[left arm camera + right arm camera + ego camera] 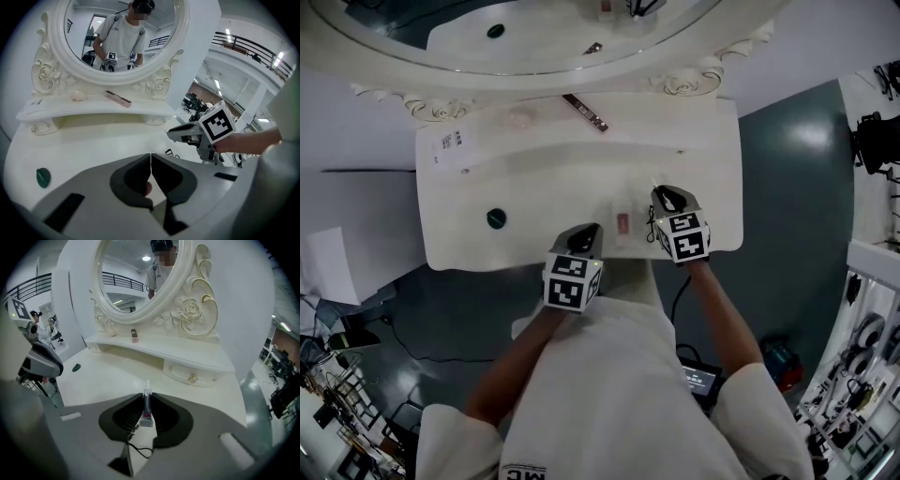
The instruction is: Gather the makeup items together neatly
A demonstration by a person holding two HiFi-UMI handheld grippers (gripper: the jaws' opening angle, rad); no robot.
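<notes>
Tube (147,406) pinched in right fingers (127,418); left fingers (131,180) closed, perhaps hiding something pinkish (148,188)

The white dressing table (544,187) carries a small green item (495,218), its raised shelf (675,122) a slim case (586,112) and perhaps a puff (520,117).

No readable text, sticker (448,141) on the dresser (712,159) too small, tube (146,409) print blurred

The person wears a white short-sleeved T-shirt (609,394) with a small dark print at its lower edge. The left gripper (586,230) and the right gripper (667,195) have light grey bodies with dark inner pads. Each carries a white cube with black square markers. A thin black cable (139,447) curls under the right one.
</notes>
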